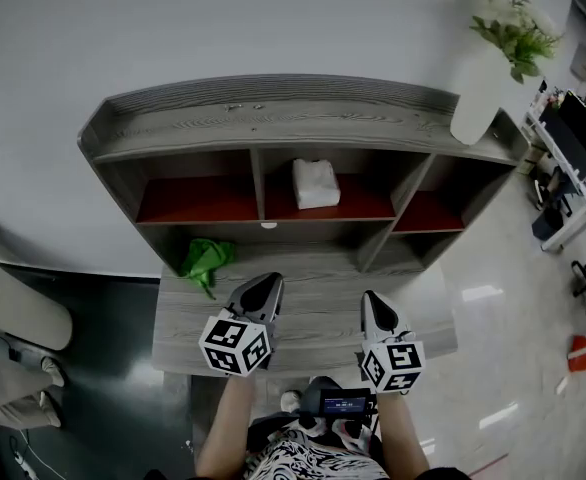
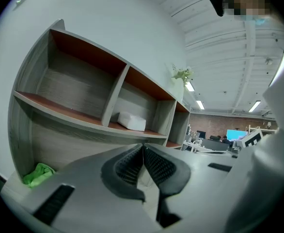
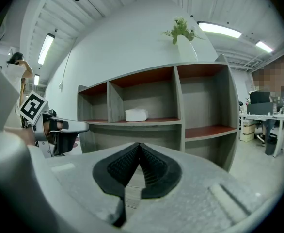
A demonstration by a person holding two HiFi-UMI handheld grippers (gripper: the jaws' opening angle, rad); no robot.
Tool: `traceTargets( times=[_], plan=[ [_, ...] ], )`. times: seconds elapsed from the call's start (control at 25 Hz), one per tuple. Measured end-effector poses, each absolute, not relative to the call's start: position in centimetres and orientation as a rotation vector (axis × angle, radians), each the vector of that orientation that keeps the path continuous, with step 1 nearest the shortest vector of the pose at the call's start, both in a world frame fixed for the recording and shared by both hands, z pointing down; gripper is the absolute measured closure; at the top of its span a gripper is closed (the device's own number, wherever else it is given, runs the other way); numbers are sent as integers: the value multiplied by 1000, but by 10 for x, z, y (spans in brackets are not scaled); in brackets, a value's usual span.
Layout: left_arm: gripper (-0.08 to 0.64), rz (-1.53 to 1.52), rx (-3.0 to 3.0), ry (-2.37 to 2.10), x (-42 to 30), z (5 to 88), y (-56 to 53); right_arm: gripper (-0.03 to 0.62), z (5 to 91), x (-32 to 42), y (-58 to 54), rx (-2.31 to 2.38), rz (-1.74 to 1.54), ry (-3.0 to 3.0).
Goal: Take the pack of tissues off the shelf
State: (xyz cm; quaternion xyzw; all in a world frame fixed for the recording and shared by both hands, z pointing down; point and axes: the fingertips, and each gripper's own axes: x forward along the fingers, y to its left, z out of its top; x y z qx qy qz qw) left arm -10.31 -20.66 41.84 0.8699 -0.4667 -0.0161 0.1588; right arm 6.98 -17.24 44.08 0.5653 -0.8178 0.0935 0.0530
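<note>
From the head view, I see my left gripper [image 1: 266, 286] and right gripper [image 1: 373, 304] held side by side over a grey wooden table [image 1: 308, 323], both pointing towards a grey shelf [image 1: 273, 118] with red-lined compartments. The pack of tissues [image 1: 315, 183], white and lying flat, sits in the middle compartment of the upper row, ahead of both grippers, well apart from them and about midway between their lines. A crumpled green cloth [image 1: 208, 258] lies just ahead of the left gripper and to its left, under the shelf. A white vase [image 1: 478, 93] with a green plant [image 1: 518, 33] stands on the shelf top, far ahead and to the right of the right gripper. In the left gripper view, the jaws are pressed together at their tips with nothing between them; the pack of tissues [image 2: 131, 121] lies above and beyond the tips, slightly left, and the green cloth [image 2: 38, 174] is low at the far left. In the right gripper view, the jaws likewise meet at their tips and hold nothing; the pack of tissues [image 3: 136, 114] rests straight ahead above the tips, and the left gripper [image 3: 59, 128] shows off to the left.
</note>
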Motion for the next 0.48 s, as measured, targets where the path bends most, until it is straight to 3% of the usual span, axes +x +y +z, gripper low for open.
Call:
traceTargets(
  times=[0.48],
  plan=[
    [549, -65, 2466, -1414, -114, 411, -214, 589, 429, 64, -186, 1694, 236, -2542]
  ],
)
